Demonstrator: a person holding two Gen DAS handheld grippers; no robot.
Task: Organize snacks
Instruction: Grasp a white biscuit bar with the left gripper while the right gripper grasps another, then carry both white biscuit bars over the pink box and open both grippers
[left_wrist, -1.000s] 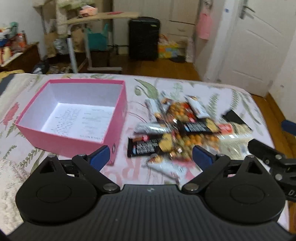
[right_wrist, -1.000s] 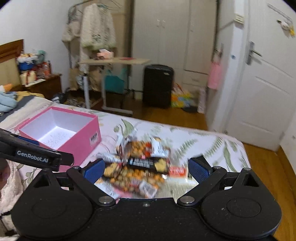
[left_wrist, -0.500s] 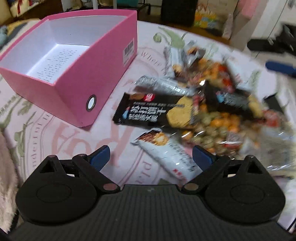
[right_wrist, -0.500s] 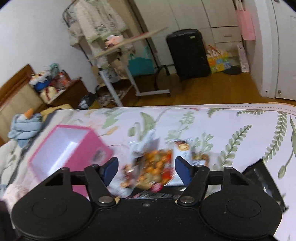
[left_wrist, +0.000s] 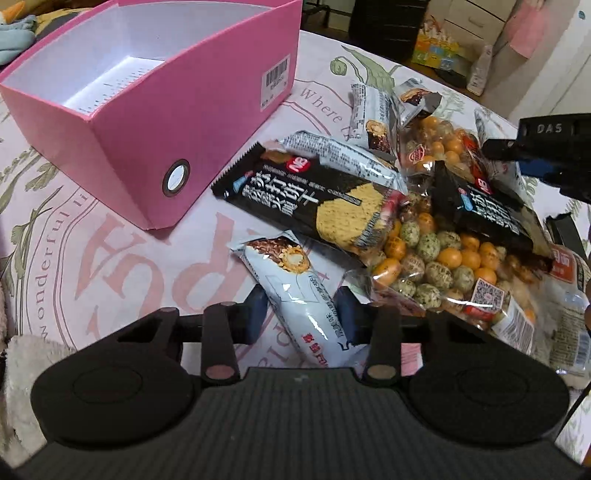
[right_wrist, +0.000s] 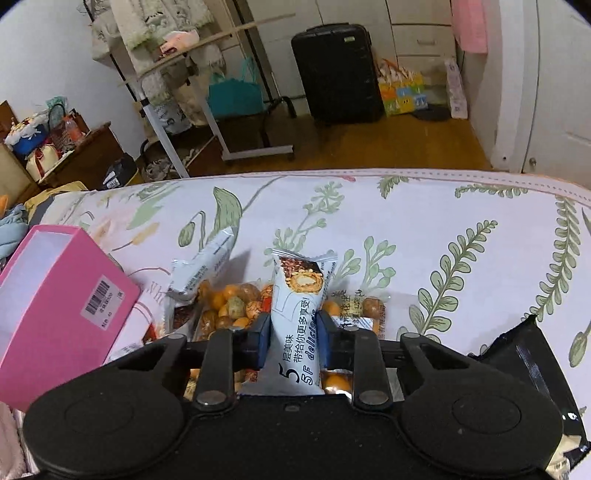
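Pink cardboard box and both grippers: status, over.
Left gripper shut on a pale-blue wafer bar. Right gripper shut on a second wafer bar. Pink cardboard box open, no snacks visible inside. Nothing blocking.

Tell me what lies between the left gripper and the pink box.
Only bare bedsheet with pink lettering lies between the left gripper, closed on a white wafer bar, and the pink box; the left wrist view shows it.

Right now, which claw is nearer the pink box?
Left. The left claw grips a white wafer bar just off the pink box. The right claw holds another wafer bar farther across the snack pile.
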